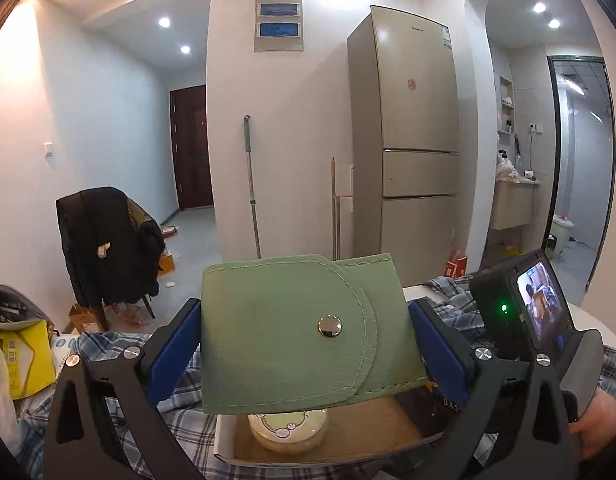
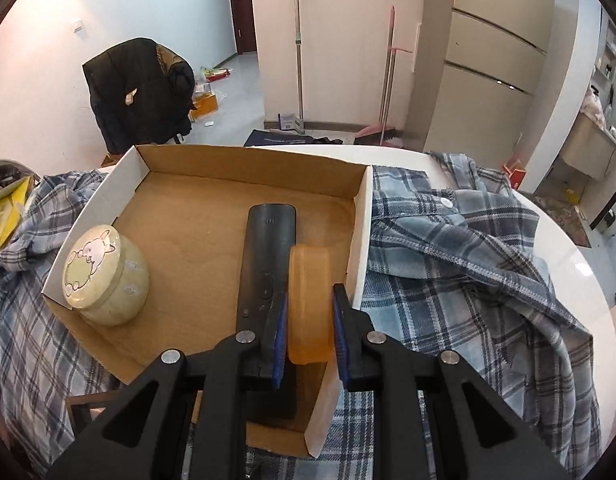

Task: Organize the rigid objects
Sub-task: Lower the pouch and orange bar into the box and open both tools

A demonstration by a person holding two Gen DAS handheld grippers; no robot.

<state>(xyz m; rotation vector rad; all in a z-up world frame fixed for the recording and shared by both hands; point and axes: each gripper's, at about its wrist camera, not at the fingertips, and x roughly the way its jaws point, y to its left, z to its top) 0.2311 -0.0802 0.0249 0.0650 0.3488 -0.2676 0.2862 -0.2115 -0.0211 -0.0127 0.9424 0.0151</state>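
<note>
A round white table [image 2: 579,264] stands in a tiled room with a tall fridge [image 1: 415,140], a mop [image 1: 252,184] leaning on the wall and a chair draped with a dark jacket [image 2: 140,92]. A blue plaid shirt [image 2: 459,264] lies spread over the table, and a shallow cardboard box [image 2: 244,168] sits on it.

The right claw [image 2: 308,320] reaches down into the box, its blue pads on either side of a translucent orange case [image 2: 309,300] standing on edge near the box's right wall; the left pad seems to touch it, though a thin gap may show at the right. Just left of the case lies a black remote control [image 2: 268,264], lengthwise. A round cream tin [image 2: 106,276] with a cartoon lid sits at the box's left wall.

The left claw [image 1: 308,344] is clamped on a green felt pouch [image 1: 292,328] with a metal snap, held above the box and the tin. The person's hand [image 1: 599,428] shows at the right edge.
</note>
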